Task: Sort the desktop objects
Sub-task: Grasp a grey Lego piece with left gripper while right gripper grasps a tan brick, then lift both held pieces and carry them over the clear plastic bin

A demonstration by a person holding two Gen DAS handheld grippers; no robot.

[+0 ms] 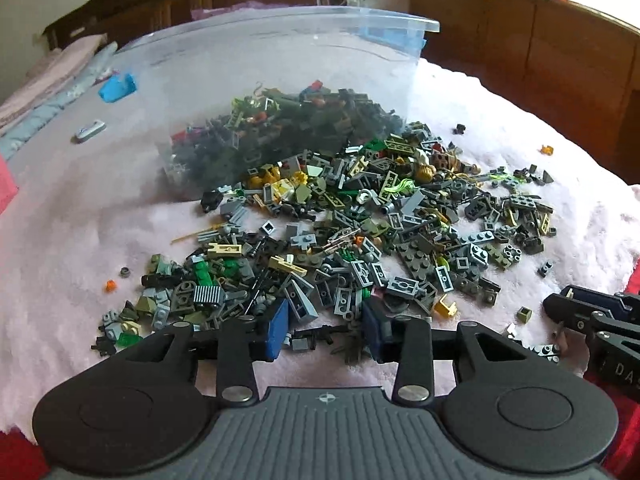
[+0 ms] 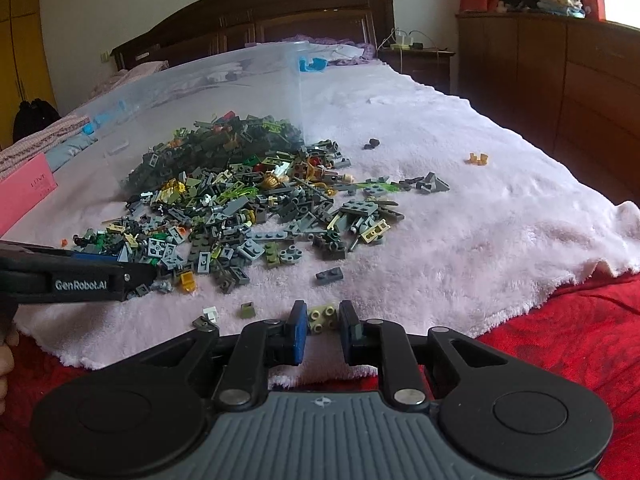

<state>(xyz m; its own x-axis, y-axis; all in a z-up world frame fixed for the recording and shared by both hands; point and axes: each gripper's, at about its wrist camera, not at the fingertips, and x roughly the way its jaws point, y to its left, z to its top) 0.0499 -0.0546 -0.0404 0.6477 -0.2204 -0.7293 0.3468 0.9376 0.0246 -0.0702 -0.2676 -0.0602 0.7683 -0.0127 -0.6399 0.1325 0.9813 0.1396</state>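
Brick [image 2: 322, 319] (tan, studded) sits between right claw [image 2: 323, 330] pads, seemingly touching.

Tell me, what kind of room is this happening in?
Most likely a bedroom: a carved wooden headboard, a fluffy pink blanket spread over the bed, and a wooden dresser by the window. Toy bricks lie spilled on the blanket.
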